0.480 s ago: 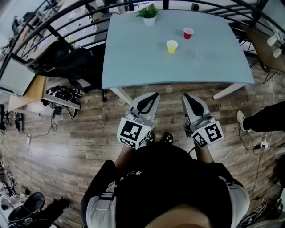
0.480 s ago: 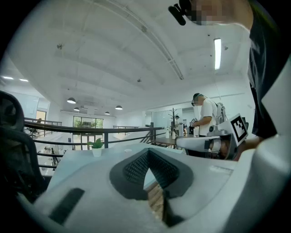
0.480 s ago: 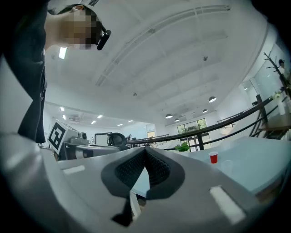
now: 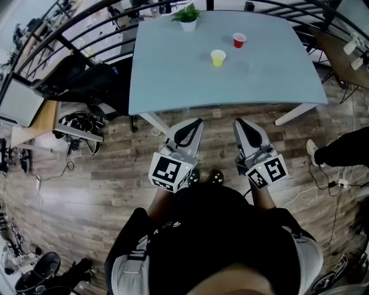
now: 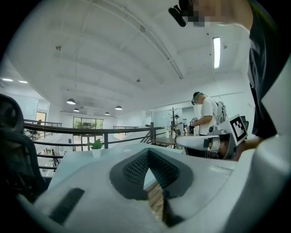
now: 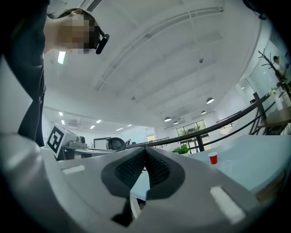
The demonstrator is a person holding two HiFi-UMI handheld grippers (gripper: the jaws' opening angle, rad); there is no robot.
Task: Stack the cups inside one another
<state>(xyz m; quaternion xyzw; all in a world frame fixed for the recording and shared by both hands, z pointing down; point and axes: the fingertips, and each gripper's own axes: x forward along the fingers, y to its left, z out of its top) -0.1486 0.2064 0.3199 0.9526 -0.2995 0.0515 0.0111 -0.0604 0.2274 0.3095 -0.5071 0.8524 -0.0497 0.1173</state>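
On the pale blue table (image 4: 173, 86) a yellow cup (image 4: 218, 57) and a red cup (image 4: 238, 40) stand upright and apart, near the far middle. Both grippers are held close to my body over the wooden floor, short of the table's near edge. The left gripper (image 4: 199, 121) (image 5: 148, 152) has its jaws meeting at the tips, with nothing between them. The right gripper (image 4: 237, 123) (image 6: 145, 149) is likewise shut and empty. The right gripper view catches the red cup (image 6: 213, 158) far off to the right; the yellow cup is hidden there.
A small potted plant (image 4: 188, 17) stands at the table's far edge. A dark chair with bags (image 4: 86, 78) sits left of the table, with shoes and cables (image 4: 78, 124) on the floor. A person's leg (image 4: 346, 151) is at the right. A railing (image 4: 69, 29) curves behind.
The head view has shifted a little, so the table and cups sit slightly higher and further left in the picture. Both grippers stay shut and empty in front of my body.
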